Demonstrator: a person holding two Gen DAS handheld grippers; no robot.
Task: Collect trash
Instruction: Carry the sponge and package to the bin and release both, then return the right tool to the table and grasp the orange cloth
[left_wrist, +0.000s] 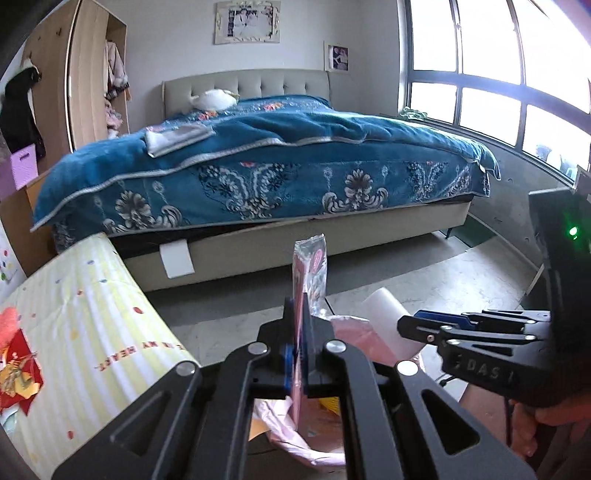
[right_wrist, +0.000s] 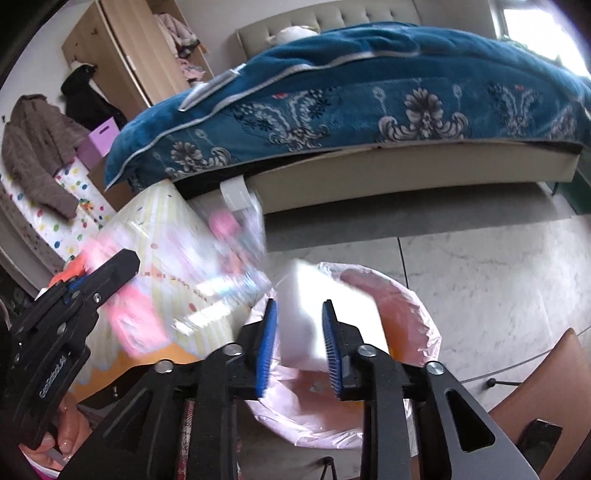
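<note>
Both cameras sit low, close above the pink-lined bin (right_wrist: 417, 314), facing the bed (left_wrist: 258, 173). The left wrist view looks level across the room; the right wrist view tilts downward. Both share bed, wardrobe (left_wrist: 88, 74) and bin, and each shows the opposite claw.

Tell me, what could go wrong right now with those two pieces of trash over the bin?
1. The white block sits between the right gripper's fingers, which look spread; it is blurred and near the pink-lined bin's rim, so it might bounce out.
2. The left gripper pinches the tall plastic wrapper only at its bottom edge; it could slip or flop outside the bin.
3. The two grippers are close together and could bump.
</note>
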